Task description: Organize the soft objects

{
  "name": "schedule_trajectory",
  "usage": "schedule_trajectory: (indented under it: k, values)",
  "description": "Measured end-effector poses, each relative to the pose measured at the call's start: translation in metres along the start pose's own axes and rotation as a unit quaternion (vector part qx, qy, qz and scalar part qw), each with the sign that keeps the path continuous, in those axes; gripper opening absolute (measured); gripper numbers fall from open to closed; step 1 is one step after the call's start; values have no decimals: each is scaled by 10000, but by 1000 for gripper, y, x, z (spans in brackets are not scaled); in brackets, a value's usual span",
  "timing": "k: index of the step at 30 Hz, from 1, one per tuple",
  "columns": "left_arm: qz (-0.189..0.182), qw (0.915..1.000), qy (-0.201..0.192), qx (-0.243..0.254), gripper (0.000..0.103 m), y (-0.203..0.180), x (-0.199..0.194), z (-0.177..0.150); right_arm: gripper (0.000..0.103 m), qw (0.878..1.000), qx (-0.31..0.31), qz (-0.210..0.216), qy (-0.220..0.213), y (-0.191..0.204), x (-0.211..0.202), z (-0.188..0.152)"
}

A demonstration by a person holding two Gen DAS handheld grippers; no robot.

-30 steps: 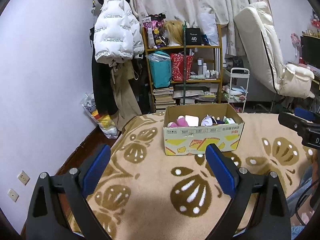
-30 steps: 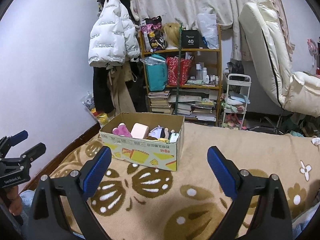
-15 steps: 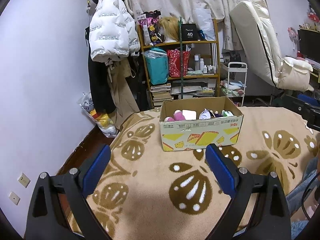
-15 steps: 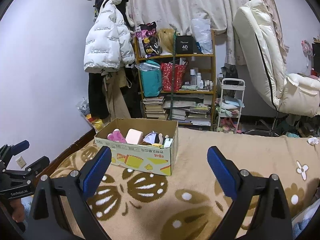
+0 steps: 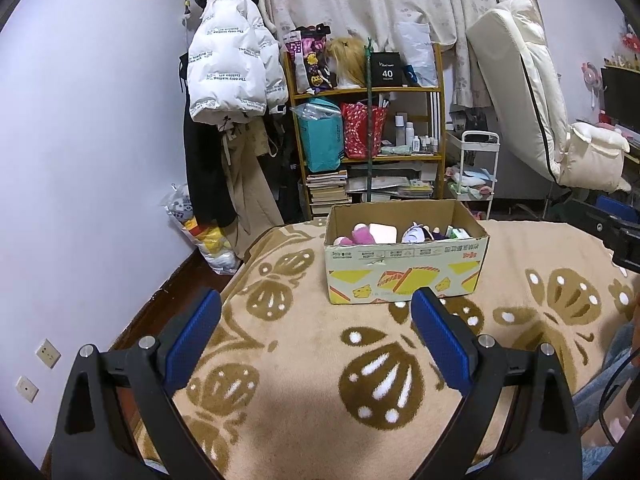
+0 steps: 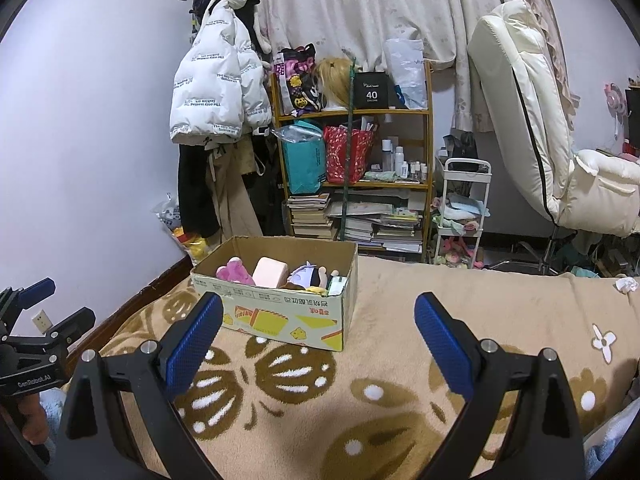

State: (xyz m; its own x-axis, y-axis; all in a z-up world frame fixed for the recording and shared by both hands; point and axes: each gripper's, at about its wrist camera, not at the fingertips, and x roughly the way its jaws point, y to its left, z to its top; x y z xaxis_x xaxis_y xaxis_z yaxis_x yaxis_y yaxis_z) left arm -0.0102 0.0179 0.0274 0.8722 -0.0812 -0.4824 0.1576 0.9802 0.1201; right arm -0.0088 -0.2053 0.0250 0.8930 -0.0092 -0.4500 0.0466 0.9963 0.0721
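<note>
Toys half hidden behind cardboard box wall.

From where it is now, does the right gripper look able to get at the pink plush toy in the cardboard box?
Probably yes. The right gripper is open and empty, the cardboard box has no lid, and the pink plush toy lies exposed on top, with only bare blanket between.

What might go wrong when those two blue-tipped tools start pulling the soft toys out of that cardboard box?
The toys sit packed together in the cardboard box: closing on the pink plush could also snag the pale pink block beside it. The box looks light and rests on a soft blanket, so a tug might drag or tip it. Both the left tool and right tool are open and face the same box, so they could collide.
</note>
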Motion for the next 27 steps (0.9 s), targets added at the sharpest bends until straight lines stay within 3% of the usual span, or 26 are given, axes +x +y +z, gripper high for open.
schedule_trajectory:
  k: [27]
  values:
    - [155, 9998, -26, 138, 95, -5, 0, -1, 101, 10000, -15, -2, -11, 0, -1, 0]
